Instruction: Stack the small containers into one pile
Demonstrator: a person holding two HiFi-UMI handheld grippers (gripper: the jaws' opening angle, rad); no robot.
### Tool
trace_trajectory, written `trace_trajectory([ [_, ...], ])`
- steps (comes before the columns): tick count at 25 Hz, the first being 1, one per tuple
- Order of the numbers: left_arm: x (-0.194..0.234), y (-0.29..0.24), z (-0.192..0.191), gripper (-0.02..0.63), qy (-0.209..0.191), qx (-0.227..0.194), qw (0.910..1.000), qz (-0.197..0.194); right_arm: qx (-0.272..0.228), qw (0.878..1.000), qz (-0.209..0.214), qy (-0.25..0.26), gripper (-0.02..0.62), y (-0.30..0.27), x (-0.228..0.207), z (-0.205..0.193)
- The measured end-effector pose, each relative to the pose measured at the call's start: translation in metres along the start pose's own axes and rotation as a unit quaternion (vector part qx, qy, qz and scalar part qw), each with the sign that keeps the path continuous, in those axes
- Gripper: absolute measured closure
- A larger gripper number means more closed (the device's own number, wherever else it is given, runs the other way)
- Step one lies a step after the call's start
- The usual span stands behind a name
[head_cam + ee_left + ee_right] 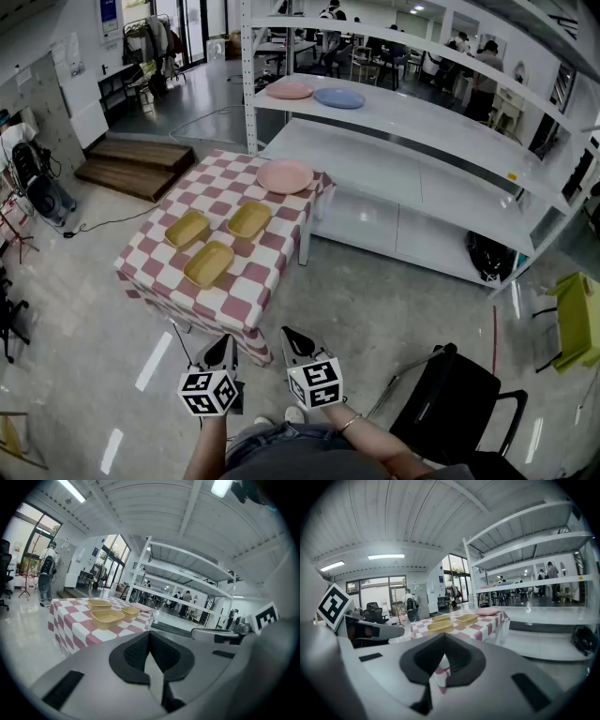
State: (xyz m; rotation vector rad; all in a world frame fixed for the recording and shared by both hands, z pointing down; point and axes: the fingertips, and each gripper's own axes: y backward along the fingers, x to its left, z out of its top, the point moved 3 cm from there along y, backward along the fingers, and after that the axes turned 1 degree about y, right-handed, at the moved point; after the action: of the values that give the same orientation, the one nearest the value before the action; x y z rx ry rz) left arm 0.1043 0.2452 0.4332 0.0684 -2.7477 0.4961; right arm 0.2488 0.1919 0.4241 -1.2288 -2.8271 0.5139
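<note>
Stock for the pile comprised three shallow yellow containers, all open side up and apart from one another on the bench (246, 302): the near container (208, 263), the left container (187, 228) and the far container (248, 219). None was stacked yet. Each looked like thin moulded plastic or fibre. They were judged light, fairly stiff, smooth-walled and not fragile, with flared walls that should nest. Being light, a container would probably skid if pushed rather than lifted. The recommended hold was the rim of a short side, one tong inside the wall and one outside, keeping the base level for nesting.

The room was a large workshop hall with a polished grey floor (375, 309). White steel shelving (422, 127) stood just behind the bench. The bench was low and draped in a red-and-white checked cloth (141, 272) that hung over its edges. Such a cloth could wrinkle under a dragged load. A black chair (455, 403) stood at the person's right. A pink bench plate (285, 176) lay at the far corner of the bench, clear of the containers. A pink shelf plate (290, 90) and a blue shelf plate (339, 97) lay side by side on the shelving.

The left tongs (225, 342) and the right tongs (291, 336) were both closed and empty. They were held side by side, well short of the bench.
</note>
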Motion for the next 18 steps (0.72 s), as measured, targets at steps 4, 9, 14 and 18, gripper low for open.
trace_trajectory([
  [4,0.002,-0.024,0.016,0.591,-0.021,-0.010,0.9997,-0.003,-0.018,1.000,-0.018,0.000,0.586,-0.013,-0.017,0.010],
  [9,0.005,-0.033,0.022,0.591,-0.025,-0.014,0.9996,-0.003,-0.019,1.000,-0.018,0.005,0.586,-0.022,-0.023,0.013],
  [14,0.009,-0.035,0.021,0.591,-0.026,-0.011,0.9996,0.009,-0.010,1.000,-0.004,0.006,0.586,-0.030,-0.020,0.012],
  [18,0.010,-0.037,0.020,0.591,-0.032,-0.010,0.9992,0.019,-0.004,1.000,0.010,0.000,0.586,-0.034,-0.020,0.009],
])
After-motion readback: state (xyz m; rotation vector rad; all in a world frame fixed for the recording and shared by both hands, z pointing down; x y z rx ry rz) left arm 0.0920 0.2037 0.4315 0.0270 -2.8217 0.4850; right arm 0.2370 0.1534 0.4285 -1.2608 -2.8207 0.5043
